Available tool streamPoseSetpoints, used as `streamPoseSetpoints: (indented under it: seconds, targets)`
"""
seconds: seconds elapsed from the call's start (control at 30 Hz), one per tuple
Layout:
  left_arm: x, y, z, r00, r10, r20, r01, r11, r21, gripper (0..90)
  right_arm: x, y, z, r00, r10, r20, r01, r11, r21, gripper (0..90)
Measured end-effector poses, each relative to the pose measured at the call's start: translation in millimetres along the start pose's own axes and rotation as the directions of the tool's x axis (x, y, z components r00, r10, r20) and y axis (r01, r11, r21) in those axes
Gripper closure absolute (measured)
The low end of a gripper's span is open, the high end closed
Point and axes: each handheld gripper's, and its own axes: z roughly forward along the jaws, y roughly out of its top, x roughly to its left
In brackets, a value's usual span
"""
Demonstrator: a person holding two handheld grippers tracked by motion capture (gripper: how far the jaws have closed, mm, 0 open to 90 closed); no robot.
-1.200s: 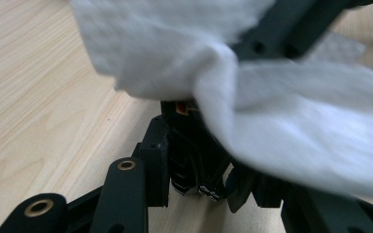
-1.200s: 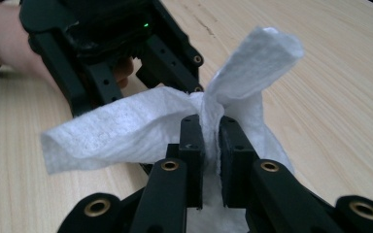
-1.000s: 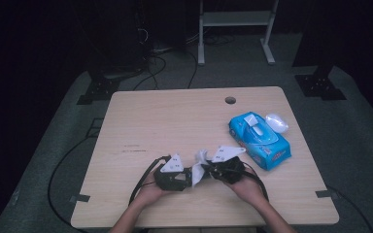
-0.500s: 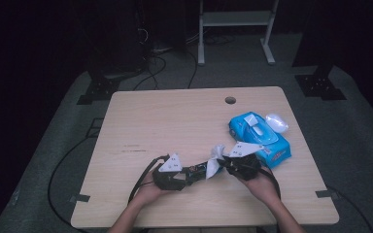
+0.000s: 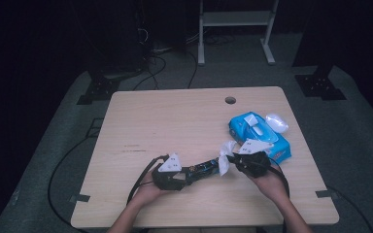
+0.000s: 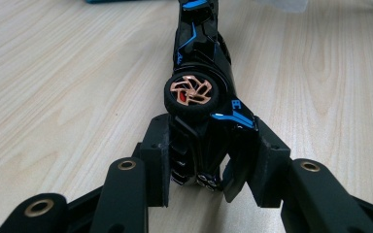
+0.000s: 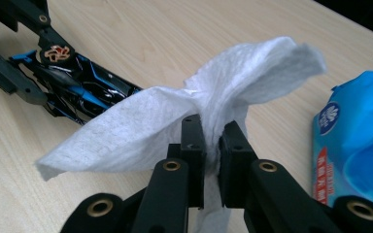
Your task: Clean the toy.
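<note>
Your left gripper (image 6: 204,167) has its jaws clamped on one end of a black toy car (image 6: 203,73) with blue trim, turned on its side over the wooden table (image 6: 63,82). Its copper-spoked wheel (image 6: 193,93) faces you just beyond the pads (image 6: 156,165), and the body stretches away toward the far edge.

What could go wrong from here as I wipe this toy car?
The left gripper clamps only one end of the toy car, so a wiping push may twist it loose. The right gripper pinches the wipe at one bunched spot; it could slip out.
</note>
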Motion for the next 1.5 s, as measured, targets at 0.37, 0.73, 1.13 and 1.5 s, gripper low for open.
streamPoseSetpoints:
  seconds: [0.37,0.73,1.13,1.5]
  targets:
    - [0.4,0.4,2.4,0.9999,-0.016,0.005,0.016,0.9998,-0.008,58.2,7.8,3.6,8.6,0.9983,-0.022,-0.053,0.024,0.999,0.034,82.1]
    - [0.9,0.1,0.1,0.9999,-0.012,-0.001,0.012,0.9999,-0.008,58.2,5.0,6.3,9.0,0.9976,0.001,-0.069,0.001,1.0,0.026,61.2]
    - [0.0,0.8,0.4,1.0,-0.009,-0.002,0.009,0.9999,-0.014,57.9,16.7,13.4,24.9,0.9954,-0.011,-0.095,0.011,1.0,-0.002,57.7]
    - [2.0,0.6,-1.5,0.9998,-0.015,-0.014,0.015,0.9997,-0.019,58.2,-0.6,3.5,16.5,0.9983,0.041,-0.042,-0.041,0.999,-0.01,81.6]
